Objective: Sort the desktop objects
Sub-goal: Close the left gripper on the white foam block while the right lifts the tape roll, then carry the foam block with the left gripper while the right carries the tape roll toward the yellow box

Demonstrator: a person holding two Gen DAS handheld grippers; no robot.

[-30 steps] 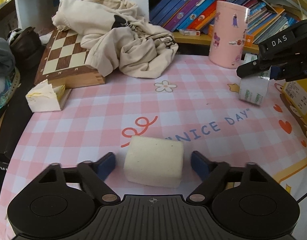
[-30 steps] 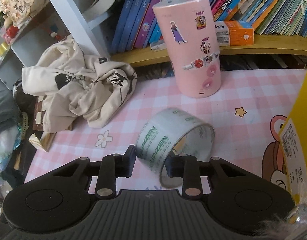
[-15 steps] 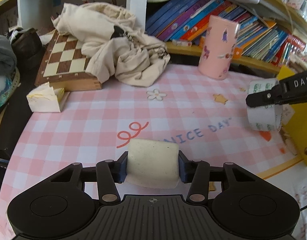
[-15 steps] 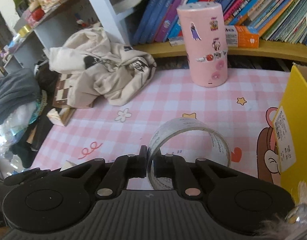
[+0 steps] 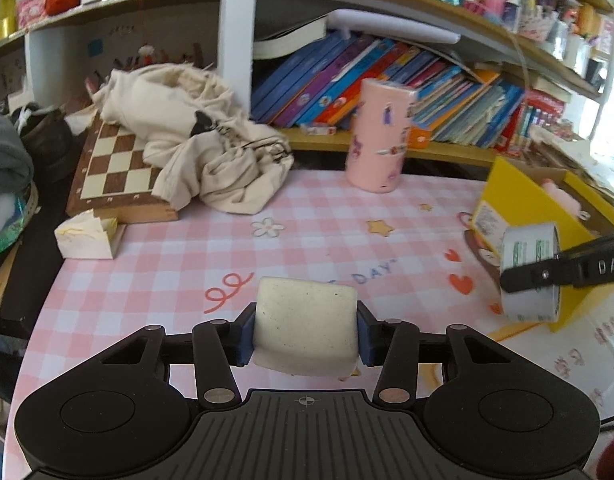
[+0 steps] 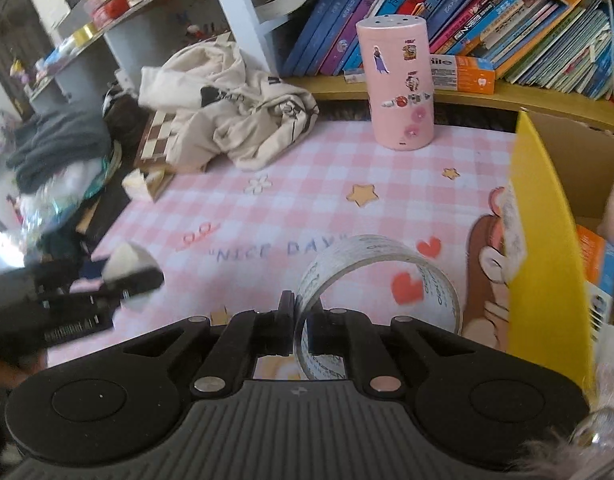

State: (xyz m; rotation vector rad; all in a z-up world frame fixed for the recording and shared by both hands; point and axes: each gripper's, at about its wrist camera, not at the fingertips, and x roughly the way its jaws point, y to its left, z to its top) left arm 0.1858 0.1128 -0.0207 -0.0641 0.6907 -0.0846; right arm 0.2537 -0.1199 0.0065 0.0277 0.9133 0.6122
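The left gripper (image 5: 305,338) is clamped on a white block (image 5: 305,330) — lifted over the tabletop's (image 5: 307,216) front edge. The right gripper (image 6: 301,330) pinches the tape roll's (image 6: 381,276) wall beside the yellow box (image 6: 547,256) — at the right edge.

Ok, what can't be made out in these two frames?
- Yellow cardboard box contents: right wrist view, front wall and frame edge hide most.
- Clear tape roll print: left wrist view, blurred.
- Cream foam block: right wrist view, motion-blurred, partly behind the left gripper.
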